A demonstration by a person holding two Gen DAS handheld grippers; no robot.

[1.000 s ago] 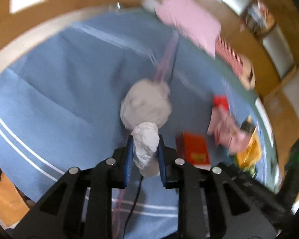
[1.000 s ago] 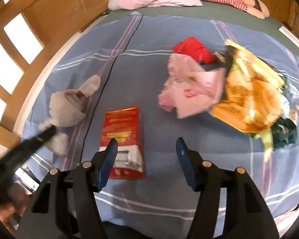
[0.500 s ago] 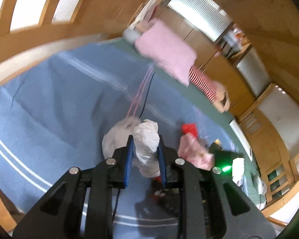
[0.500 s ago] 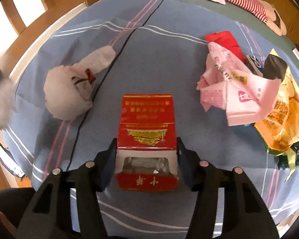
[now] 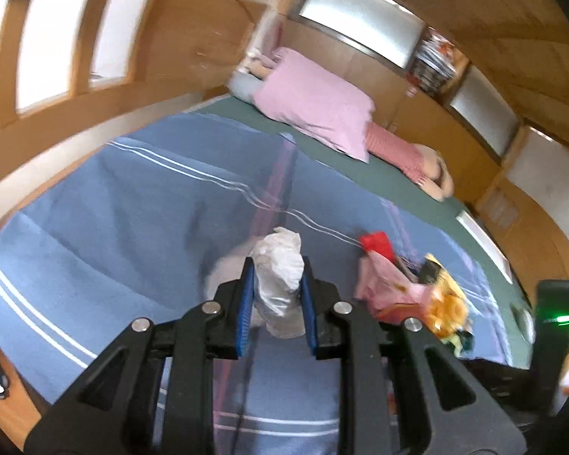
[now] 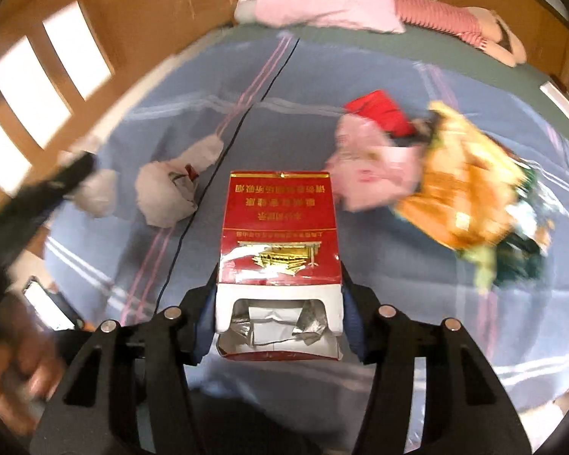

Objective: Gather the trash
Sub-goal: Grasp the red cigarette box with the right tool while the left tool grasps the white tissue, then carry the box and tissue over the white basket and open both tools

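Observation:
My left gripper (image 5: pixel 277 292) is shut on a crumpled white tissue wad (image 5: pixel 278 276) and holds it above the blue striped bedspread (image 5: pixel 113 204). My right gripper (image 6: pixel 278 303) is shut on an opened red and white cigarette carton (image 6: pixel 278 235), lifted off the bedspread. A second white crumpled wad (image 6: pixel 167 197) lies on the bedspread to the left of the carton. A pile of pink, red and orange wrappers (image 6: pixel 428 178) lies to the right; it also shows in the left wrist view (image 5: pixel 409 284).
A pink pillow (image 5: pixel 315 110) and a striped doll (image 5: pixel 409 159) lie at the bed's far end. Wooden walls and windows surround the bed. A dark cable (image 6: pixel 223 155) runs along the bedspread. The left gripper's blurred arm (image 6: pixel 30 204) shows at left.
My right gripper closed on the red carton and lifted it. My left gripper rose and tilted up with the tissue wad, showing more of the room.

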